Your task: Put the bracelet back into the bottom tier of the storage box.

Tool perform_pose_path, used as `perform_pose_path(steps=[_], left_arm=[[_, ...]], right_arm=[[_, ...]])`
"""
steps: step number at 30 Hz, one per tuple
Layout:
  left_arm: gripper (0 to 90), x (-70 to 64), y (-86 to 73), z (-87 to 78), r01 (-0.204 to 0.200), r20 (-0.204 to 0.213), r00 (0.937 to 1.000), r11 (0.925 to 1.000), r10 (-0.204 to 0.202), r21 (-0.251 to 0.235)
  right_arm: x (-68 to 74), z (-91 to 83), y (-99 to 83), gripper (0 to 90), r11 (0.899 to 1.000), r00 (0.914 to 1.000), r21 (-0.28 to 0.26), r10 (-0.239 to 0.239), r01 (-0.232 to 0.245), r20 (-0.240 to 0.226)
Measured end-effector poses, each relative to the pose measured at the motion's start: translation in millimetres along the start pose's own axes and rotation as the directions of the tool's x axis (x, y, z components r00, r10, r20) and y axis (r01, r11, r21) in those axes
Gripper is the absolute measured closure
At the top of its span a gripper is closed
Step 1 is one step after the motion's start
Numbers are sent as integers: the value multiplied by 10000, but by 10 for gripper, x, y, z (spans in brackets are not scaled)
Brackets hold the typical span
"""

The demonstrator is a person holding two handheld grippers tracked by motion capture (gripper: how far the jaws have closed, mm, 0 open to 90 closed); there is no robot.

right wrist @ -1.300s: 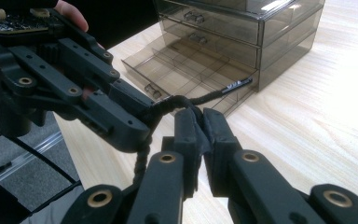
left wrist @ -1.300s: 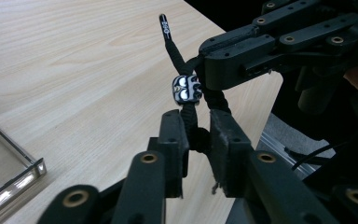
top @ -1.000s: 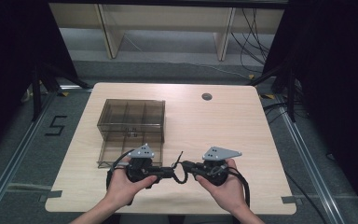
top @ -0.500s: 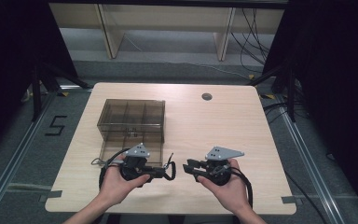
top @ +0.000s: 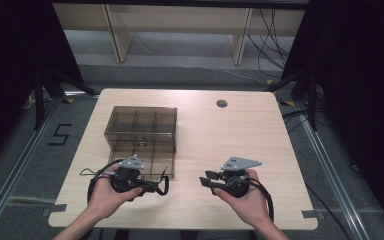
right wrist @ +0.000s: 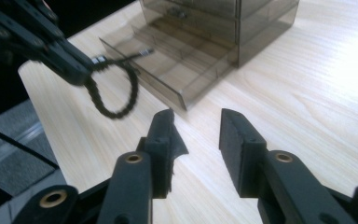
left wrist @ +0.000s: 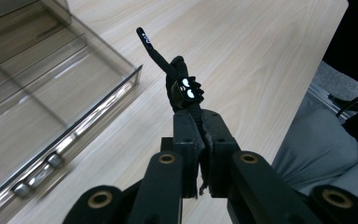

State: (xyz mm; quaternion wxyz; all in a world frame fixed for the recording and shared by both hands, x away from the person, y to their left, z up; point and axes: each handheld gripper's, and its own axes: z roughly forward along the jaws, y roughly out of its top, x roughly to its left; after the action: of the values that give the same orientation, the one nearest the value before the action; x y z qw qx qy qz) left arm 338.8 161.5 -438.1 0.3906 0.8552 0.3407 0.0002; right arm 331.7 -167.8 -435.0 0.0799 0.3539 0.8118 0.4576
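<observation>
The grippers had pulled apart. The left gripper (top: pixel 161 185) stayed clamped on the black cord (left wrist: pixel 179 86), looped beyond its jaws beside the drawer (top: pixel 141 159); the right gripper (top: pixel 206 179) gaped empty.

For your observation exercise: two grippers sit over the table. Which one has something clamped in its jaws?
The left gripper: its jaws are shut on a black cord, while the right gripper is open and holds nothing.

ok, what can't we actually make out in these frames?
- Black braided cord: in the left gripper view its held end is hidden between the shut jaws of the left hand-held gripper.
- Cord in the high view: too small to tell its make.
- Clear drawer box: its top is cut off by the right gripper view's upper edge.
</observation>
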Motion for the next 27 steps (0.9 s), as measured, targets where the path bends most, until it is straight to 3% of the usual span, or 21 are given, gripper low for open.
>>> perform_pose_path(steps=[4,5,6,9,11,15,16,19,22,27], left_arm=[[851,49,-34,-72,6,-216,9998,10000,-6,14],[851,60,-44,-87,8,-256,9997,10000,-9,-38],[851,75,-54,-101,-35,-284,9996,10000,35,-11],[851,110,-94,-120,54,-432,9991,10000,-56,-43],[851,128,-115,-135,0,-493,9988,10000,-1,-16],[851,155,-140,-171,19,-667,9978,10000,-24,-75],[851,158,-146,-172,176,-657,9977,9997,-185,-152],[851,183,-140,-214,-30,-806,9967,10000,26,-44],[851,174,-144,-224,131,-855,9962,9998,-143,-140],[851,181,-157,-247,-230,-1062,9941,9997,237,81]], right_arm=[[-51,-12,-5,620,9996,9999,286,-54,50,114],[-61,-1,-9,614,9997,10000,253,39,-38,-68],[-63,-22,-2,606,9990,9998,445,35,-45,210],[-100,-20,6,590,9981,9992,602,-171,149,369],[-100,-23,10,577,9970,9992,766,28,-59,410],[-152,-30,-34,554,9940,9974,1081,-247,173,671],[-170,-38,-55,550,9928,9968,1186,-270,178,759],[-241,-83,-120,546,9924,9957,1226,-236,125,897],[-300,-114,-182,546,9945,9942,1045,0,-112,1072],[-346,-128,-252,545,9958,9904,920,-161,34,1374]])
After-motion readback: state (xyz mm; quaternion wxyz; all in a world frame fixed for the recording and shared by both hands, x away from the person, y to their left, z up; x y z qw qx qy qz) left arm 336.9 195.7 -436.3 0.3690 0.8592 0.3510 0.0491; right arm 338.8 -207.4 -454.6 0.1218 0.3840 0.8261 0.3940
